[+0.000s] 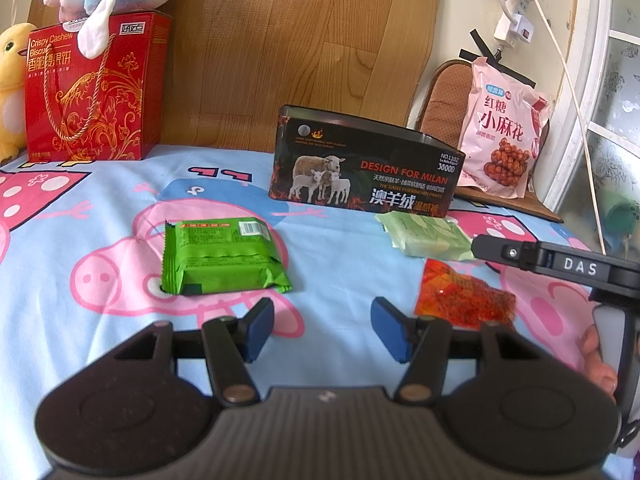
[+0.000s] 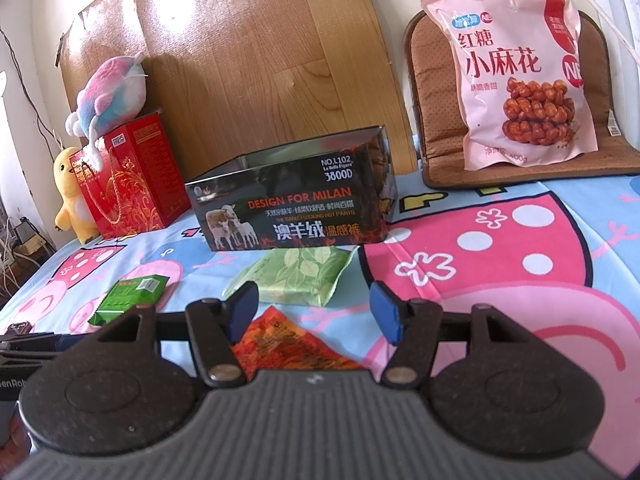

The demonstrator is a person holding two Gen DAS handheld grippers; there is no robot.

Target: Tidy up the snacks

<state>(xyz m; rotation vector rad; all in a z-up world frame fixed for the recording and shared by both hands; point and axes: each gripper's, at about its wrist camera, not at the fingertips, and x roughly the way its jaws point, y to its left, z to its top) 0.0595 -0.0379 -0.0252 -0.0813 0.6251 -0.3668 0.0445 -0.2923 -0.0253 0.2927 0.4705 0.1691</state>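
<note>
Both claws hung apart and empty above the cartoon-print bedsheet (image 1: 320, 248): the left claw (image 1: 322, 330) near the green snack packet (image 1: 222, 258), the right claw (image 2: 314, 312) over the red packet (image 2: 280, 344). A pale green leaf-print packet (image 2: 300, 276) lay just before the open black tin (image 2: 292, 208).

Left gripper (image 1: 322, 330) hovers with jaws apart, nothing between them; right gripper (image 2: 314, 312) likewise stands open and empty, angled slightly downward, both just above the bed (image 1: 340, 256)

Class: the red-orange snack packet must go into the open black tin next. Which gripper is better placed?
Right. The right gripper hangs open directly over the red-orange packet; the left gripper is off to its side.
</note>
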